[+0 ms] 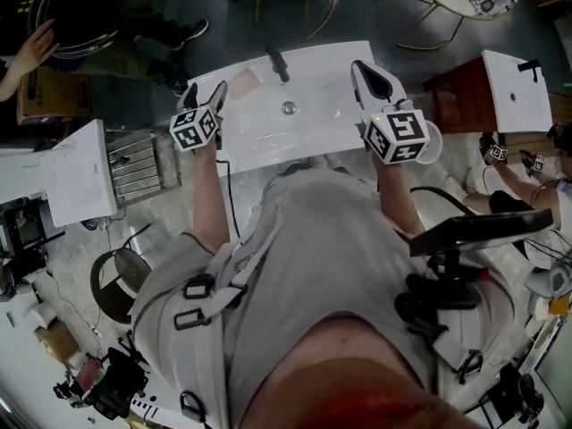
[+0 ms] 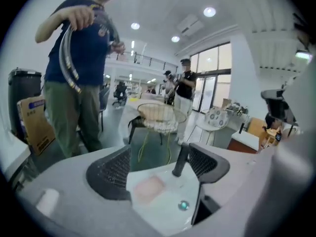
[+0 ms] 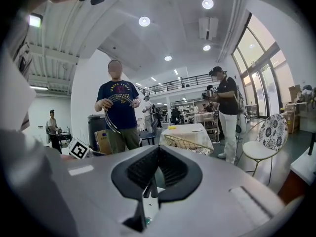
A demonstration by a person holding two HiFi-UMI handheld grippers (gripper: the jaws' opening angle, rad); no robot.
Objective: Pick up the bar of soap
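A person in a grey shirt (image 1: 313, 257) stands at the near edge of a white tabletop (image 1: 326, 56) with a shallow basin sunk into it. Beyond the far edge a bystander in a dark blue shirt (image 3: 118, 110) holds a loop of hose, and another in a black shirt (image 3: 228, 105) stands further right by a white chair (image 3: 264, 139).

The left claw (image 2: 159, 154) is held over the tabletop's left edge, pointing down and across the basin. Its jaws are spread wide with nothing gripped. The right claw (image 3: 158, 151) hangs over the right edge with its jaw tips pressed together and holds nothing.

A black faucet (image 1: 277, 63) rises at the middle of the far edge and leans over the basin. The bar of soap (image 2: 148, 187), pale pink and flat, lies in the basin toward the far left corner, just left of the faucet. From the left gripper view it shows through the gap between the open jaws, below them and untouched. A small round drain (image 1: 288, 108) sits at the basin's centre, nearer than the soap.
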